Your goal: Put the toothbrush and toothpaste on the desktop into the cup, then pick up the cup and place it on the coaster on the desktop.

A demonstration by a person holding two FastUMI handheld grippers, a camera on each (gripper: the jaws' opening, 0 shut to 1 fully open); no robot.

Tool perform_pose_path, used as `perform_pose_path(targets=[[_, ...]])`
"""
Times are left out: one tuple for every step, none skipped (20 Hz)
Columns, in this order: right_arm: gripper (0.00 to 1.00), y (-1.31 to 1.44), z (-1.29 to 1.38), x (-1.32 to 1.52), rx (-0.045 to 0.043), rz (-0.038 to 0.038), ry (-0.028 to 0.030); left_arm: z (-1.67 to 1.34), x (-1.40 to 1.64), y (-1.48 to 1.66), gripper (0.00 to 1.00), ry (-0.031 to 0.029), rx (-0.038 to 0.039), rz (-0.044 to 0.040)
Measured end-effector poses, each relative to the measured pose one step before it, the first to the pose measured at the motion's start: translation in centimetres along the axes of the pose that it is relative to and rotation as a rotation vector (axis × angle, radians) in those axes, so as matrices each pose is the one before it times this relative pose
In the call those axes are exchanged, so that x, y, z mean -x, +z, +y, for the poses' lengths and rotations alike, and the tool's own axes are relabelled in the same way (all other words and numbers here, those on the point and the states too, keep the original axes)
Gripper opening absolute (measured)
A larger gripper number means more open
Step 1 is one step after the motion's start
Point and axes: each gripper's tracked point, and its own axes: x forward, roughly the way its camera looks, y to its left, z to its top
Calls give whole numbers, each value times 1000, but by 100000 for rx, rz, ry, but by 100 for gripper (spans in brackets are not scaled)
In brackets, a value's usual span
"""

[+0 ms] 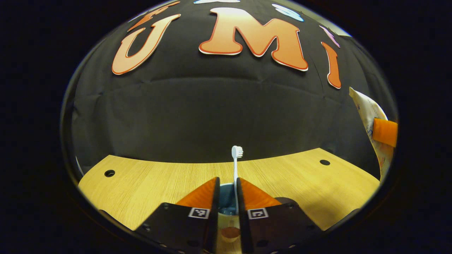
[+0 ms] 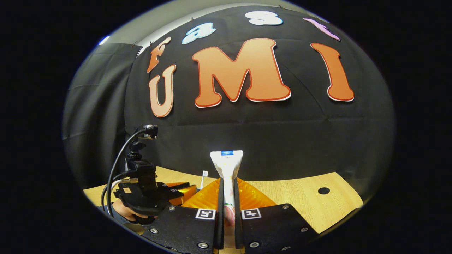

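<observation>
**Operator:** While my own fingers cover most of it, I can see in the left gripper view that the left gripper (image 1: 227, 197) has its jaws drawn close around the thin white toothbrush (image 1: 236, 165). The handle runs up the narrow gap and the bristled head stands upright above the fingertips. Whether both fingers actually press the handle, I cannot tell.

**Partner:** And the cup?

**Operator:** The cup (image 1: 226, 206) sits right below, between the fingers. I only get a slice of it: a blue inside, a pale glossy outer wall with a reddish mark lower down. Its rim and base are cut off by the fingers. The toothbrush's lower end appears to go down into it, but that end is hidden.

**Partner:** The other hand?

**Operator:** In the right gripper view, the right gripper (image 2: 227, 197) is pinching the toothpaste (image 2: 226, 165), a soft white tube held upright with its flat crimped end on top, flaring wide. The tube's bottom is lost behind the fingers. Off to the left I see the left gripper with its cables and the hand (image 2: 123, 211) holding it, partly cut off. The wooden desktop (image 1: 159, 180) is smooth, light-grained, with small round dark holes.
</observation>
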Motion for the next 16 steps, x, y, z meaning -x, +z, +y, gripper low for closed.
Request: perform_pose_path(targets=[[12, 355, 139, 28, -257, -1570, 681, 123, 554, -81, 46, -137, 419, -166], [12, 325, 159, -5, -190, -1791, 337, 100, 453, 526, 63, -64, 577, -1347], [12, 97, 17, -165, -293, -1066, 0, 269, 617, 549, 67, 247, 205, -1127], [12, 17, 99, -100, -628, -441, 79, 334, 567, 693, 79, 749, -123, -1712], [12, 1, 166, -178, -995, -364, 454, 218, 568, 427, 87, 304, 306, -1368], [12, 141, 205, -155, -1274, -466, 532, 148, 435, 453, 95, 66, 547, -1223], [13, 108, 143, -257, -1180, -755, 701, 10, 819, 304, 96, -611, 613, -669], [12, 212, 340, -181, -977, -1324, 1116, 30, 706, 165, 98, -377, -28, -405], [12, 304, 502, -282, -715, -2103, 2003, 256, 740, 191, 98, 171, -745, -769], [12, 343, 697, -243, -270, -2304, 2704, 344, 479, 281, 98, 713, -1283, -1062], [12, 268, 522, -234, -188, -2041, 1918, 444, 630, 15, 98, 925, -314, -659], [12, 242, 539, -272, -280, -2241, 1432, 288, 534, 113, 98, 67, 287, -598], [12, 256, 726, -352, -154, -2447, 2031, 406, 603, -87, 98, 491, 865, -69], [12, 375, 763, -247, -33, -2373, 2111, 311, 563, -35, 98, 80, 555, 131], [12, 165, 743, -341, 495, -2287, 2303, 424, 473, -275, 98, 674, 355, 169], [12, 181, 640, -423, 1231, -2513, 1894, 457, 511, -105, 98, 495, -550, 344]])
